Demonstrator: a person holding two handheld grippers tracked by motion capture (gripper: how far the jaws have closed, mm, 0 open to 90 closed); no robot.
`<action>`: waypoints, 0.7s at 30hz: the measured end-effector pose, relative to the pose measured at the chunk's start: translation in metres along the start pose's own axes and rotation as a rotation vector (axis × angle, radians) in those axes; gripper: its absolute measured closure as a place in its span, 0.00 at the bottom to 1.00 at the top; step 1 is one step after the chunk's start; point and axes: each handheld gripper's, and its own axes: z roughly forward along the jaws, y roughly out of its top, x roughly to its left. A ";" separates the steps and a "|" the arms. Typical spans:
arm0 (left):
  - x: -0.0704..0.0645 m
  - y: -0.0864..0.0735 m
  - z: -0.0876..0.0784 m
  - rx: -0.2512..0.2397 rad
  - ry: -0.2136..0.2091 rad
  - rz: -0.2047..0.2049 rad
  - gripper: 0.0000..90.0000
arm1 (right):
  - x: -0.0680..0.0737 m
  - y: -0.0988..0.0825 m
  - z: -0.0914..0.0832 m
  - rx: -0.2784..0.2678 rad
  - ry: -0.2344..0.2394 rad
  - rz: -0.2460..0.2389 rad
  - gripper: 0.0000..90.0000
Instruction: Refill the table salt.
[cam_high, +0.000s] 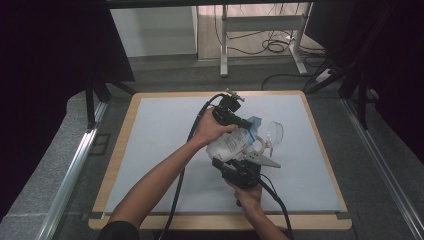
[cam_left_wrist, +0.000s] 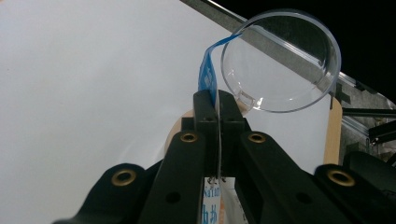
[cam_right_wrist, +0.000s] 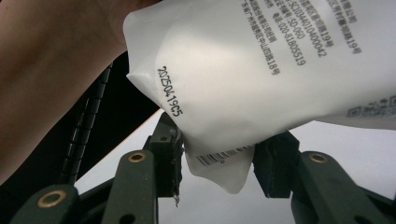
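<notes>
— Fingers first: how do the nearer ones stand?
— Spread. The right gripper (cam_right_wrist: 215, 161), near edge of the grey table mat (cam_high: 160, 150), has its jaws apart around the bottom corner of the soft white plastic pouch with black print (cam_right_wrist: 261, 79). The left pad (cam_right_wrist: 173, 154) seems to touch it; the right one sits just beside it.
— And the pouch?
— Lifted over the middle of the mat, between both grippers, a forearm (cam_right_wrist: 51, 70) to its left.
— Farther out?
— The left gripper (cam_left_wrist: 218, 109) has its jaws pressed together, pinching the pouch's blue top edge (cam_left_wrist: 207, 74). Just beyond it, to the right, lies a clear round plastic cup (cam_left_wrist: 280, 63).
</notes>
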 end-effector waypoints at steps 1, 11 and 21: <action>0.000 0.000 0.000 0.000 0.000 0.000 1.00 | 0.000 0.000 0.000 0.000 0.000 0.002 0.64; 0.001 0.001 -0.002 0.010 0.005 0.002 1.00 | 0.001 0.000 0.002 -0.006 0.006 0.011 0.64; 0.002 0.003 -0.001 0.024 0.002 0.001 1.00 | 0.000 0.002 0.000 -0.013 0.021 0.023 0.64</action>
